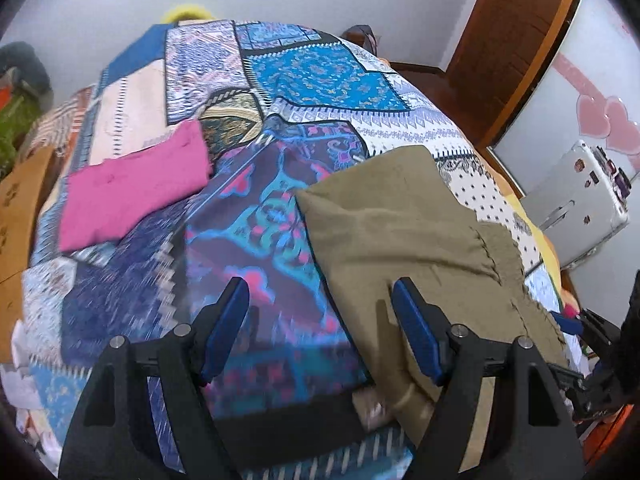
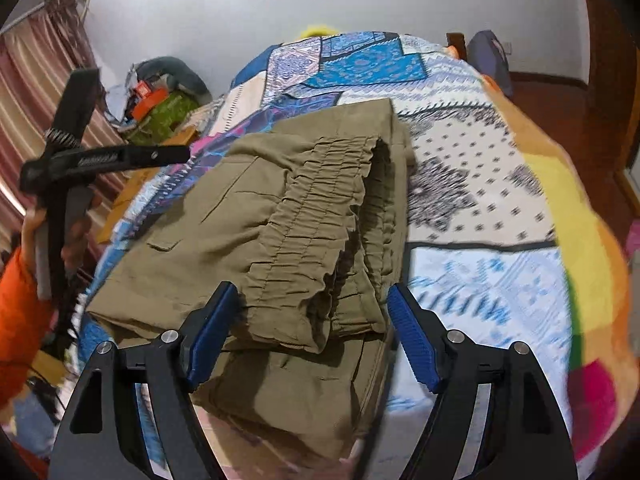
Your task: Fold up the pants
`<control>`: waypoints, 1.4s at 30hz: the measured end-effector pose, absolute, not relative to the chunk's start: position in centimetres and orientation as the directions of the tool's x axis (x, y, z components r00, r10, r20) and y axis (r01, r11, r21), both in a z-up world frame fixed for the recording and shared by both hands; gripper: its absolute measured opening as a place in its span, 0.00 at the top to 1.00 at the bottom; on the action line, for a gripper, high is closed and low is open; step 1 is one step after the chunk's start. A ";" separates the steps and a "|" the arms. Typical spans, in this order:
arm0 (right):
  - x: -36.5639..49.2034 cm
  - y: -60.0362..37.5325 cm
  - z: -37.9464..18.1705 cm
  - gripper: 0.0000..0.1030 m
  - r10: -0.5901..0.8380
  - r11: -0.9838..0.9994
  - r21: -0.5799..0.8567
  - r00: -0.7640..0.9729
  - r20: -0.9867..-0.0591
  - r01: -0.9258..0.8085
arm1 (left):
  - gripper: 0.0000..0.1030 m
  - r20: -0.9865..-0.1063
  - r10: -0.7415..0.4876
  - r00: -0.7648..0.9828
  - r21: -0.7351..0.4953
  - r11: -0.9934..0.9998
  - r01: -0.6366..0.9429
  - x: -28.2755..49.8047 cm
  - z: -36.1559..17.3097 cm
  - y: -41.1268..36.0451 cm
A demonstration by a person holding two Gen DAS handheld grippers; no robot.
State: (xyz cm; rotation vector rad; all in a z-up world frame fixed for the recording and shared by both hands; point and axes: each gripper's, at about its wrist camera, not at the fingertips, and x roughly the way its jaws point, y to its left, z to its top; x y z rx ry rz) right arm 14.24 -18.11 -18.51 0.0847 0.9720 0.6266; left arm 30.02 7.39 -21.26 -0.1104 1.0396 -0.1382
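Note:
Olive-khaki pants point(image 2: 296, 216) lie folded into a thick stack on the patterned bedspread point(image 2: 480, 184), with the gathered elastic waistband on top. My right gripper point(image 2: 312, 332) is open and hovers over the near end of the stack, empty. In the left wrist view the same pants point(image 1: 404, 224) lie to the right. My left gripper point(image 1: 320, 328) is open and empty, its right finger above the pants' near left edge, its left finger over bare bedspread point(image 1: 248, 216). The left tool and the hand holding it show at the left of the right wrist view point(image 2: 64, 160).
A folded pink garment point(image 1: 132, 188) lies on the bed to the left. A cardboard box point(image 1: 20, 208) and clutter point(image 2: 160, 108) stand by the bed's left side. A white appliance point(image 1: 580, 200) and wooden door point(image 1: 516, 28) are at the right.

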 end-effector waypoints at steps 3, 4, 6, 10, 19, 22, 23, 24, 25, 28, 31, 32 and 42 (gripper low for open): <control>14.9 -18.8 -18.7 0.29 0.516 0.824 0.311 0.401 -0.757 -0.473 | 0.29 -0.858 -0.193 0.477 -0.182 0.981 0.068 33.1 -22.3 7.2; 14.9 -18.8 -18.7 0.29 0.516 0.824 0.311 0.401 -0.757 -0.473 | 0.30 -0.862 -0.206 0.463 -0.198 0.978 0.067 34.2 -22.9 7.1; 15.5 -19.3 -18.9 0.29 0.508 0.826 0.298 0.401 -0.762 -0.479 | 0.33 -0.872 -0.230 0.431 -0.223 0.972 0.067 36.2 -24.0 6.9; 16.9 -20.1 -19.6 0.29 0.510 0.823 0.301 0.392 -0.766 -0.482 | 0.36 -0.888 -0.289 0.358 -0.292 0.955 0.048 39.8 -26.7 6.9; 19.4 -20.8 -20.7 0.29 0.499 0.833 0.301 0.396 -0.771 -0.464 | 0.86 -0.895 -0.204 0.398 -0.199 0.978 0.056 41.2 -27.3 6.2; 20.0 -21.2 -20.6 0.29 0.460 0.859 0.275 0.417 -0.784 -0.431 | 0.90 -0.896 -0.168 0.411 -0.164 0.985 0.047 39.7 -26.7 6.9; 20.2 -21.4 -20.4 0.29 0.449 0.867 0.269 0.424 -0.786 -0.419 | 0.90 -0.895 -0.155 0.418 -0.152 0.988 0.039 38.9 -26.4 7.2; 20.3 -21.5 -20.2 0.29 0.442 0.874 0.268 0.433 -0.786 -0.406 | 0.91 -0.893 -0.136 0.428 -0.138 0.990 0.028 37.9 -26.1 7.6; 20.3 -21.5 -20.2 0.29 0.442 0.874 0.268 0.433 -0.786 -0.406 | 0.91 -0.890 -0.116 0.441 -0.123 0.992 0.012 36.6 -25.6 7.9; 20.0 -22.2 -18.5 0.29 0.487 0.865 0.333 0.462 -0.742 -0.376 | 0.92 -0.877 -0.093 0.472 -0.121 0.992 -0.030 32.7 -24.2 8.8; 18.9 -21.6 -17.5 0.29 0.500 0.857 0.332 0.475 -0.724 -0.395 | 0.93 -0.865 -0.085 0.494 -0.135 0.989 -0.066 29.2 -23.2 9.3; 18.9 -21.6 -17.5 0.29 0.500 0.857 0.332 0.475 -0.724 -0.395 | 0.93 -0.864 -0.072 0.498 -0.129 0.988 -0.080 27.9 -23.0 9.3; 17.0 -17.6 -19.9 0.51 0.503 0.839 0.324 0.399 -0.766 -0.437 | 0.92 -0.855 -0.055 0.516 -0.164 0.972 -0.168 19.8 -23.2 11.1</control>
